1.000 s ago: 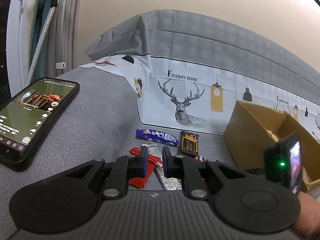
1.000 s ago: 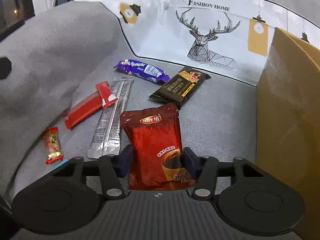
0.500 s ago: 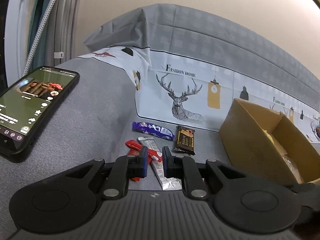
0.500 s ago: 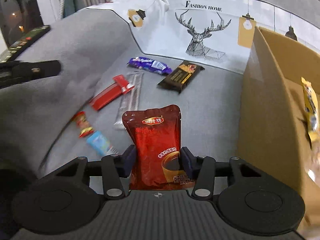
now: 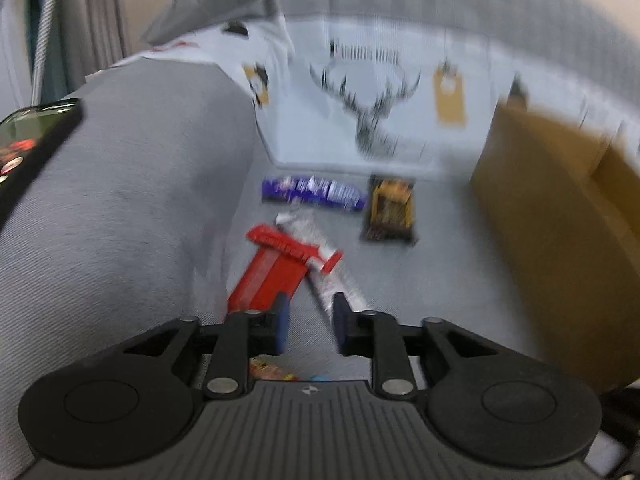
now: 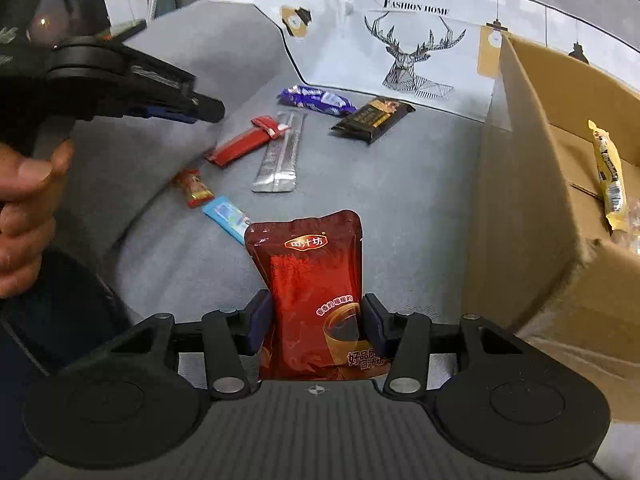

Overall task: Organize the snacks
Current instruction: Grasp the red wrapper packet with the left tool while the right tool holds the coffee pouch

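The right gripper (image 6: 316, 320) is clamping a red pouch (image 6: 310, 280), holding it above the sofa (image 6: 400, 184) beside the box (image 6: 532, 184). The left gripper (image 5: 308, 320) is hovering, jaws parted and empty, over a red packet (image 5: 276, 268) and silver stick (image 5: 340, 284).

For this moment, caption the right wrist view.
Right gripper clamps a dark red drink pouch beside the open cardboard box.

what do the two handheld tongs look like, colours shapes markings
Both tongs are matte black plastic. The right tongs have a ribbed base with a small crosshair mark, two round discs at the sides, angled link arms with silver rivets, and dark blue finger pads. The left tongs match, though that view is blurred. A bare hand grips the left handle; no sleeve or cables show.
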Tool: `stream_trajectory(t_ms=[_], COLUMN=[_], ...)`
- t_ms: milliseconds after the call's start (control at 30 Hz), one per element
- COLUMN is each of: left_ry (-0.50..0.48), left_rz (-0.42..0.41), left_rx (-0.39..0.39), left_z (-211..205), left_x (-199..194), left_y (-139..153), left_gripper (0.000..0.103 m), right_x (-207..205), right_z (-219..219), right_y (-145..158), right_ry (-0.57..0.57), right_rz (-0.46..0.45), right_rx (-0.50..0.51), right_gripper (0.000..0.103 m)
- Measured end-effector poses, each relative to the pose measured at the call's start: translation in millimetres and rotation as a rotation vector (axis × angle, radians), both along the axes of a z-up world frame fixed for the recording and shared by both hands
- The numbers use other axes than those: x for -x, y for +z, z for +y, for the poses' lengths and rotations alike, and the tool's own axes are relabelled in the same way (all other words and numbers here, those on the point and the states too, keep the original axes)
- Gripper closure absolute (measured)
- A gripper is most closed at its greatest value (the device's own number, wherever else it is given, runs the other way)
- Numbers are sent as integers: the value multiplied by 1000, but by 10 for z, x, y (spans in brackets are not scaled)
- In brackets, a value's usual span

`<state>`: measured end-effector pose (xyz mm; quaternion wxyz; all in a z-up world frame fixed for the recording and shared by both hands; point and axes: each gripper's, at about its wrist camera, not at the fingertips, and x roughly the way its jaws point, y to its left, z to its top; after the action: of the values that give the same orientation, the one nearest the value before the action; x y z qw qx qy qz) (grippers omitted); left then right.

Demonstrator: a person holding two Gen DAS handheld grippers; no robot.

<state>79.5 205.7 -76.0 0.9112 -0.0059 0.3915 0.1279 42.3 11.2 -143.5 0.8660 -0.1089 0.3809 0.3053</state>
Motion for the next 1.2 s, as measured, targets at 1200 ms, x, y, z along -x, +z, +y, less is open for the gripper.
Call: stream_trajectory(t_ms=[1200], left_ry=[-131], left_rz=[111], left_rx=[388], left_z=[264], left_x=[75], left_y=[-97], left_gripper=[75], right_x=[-20], right_z=[-15], right_y=[-116], right_ry=[-38], right_rz=[-13], right_rx=[-13], right_gripper=[49])
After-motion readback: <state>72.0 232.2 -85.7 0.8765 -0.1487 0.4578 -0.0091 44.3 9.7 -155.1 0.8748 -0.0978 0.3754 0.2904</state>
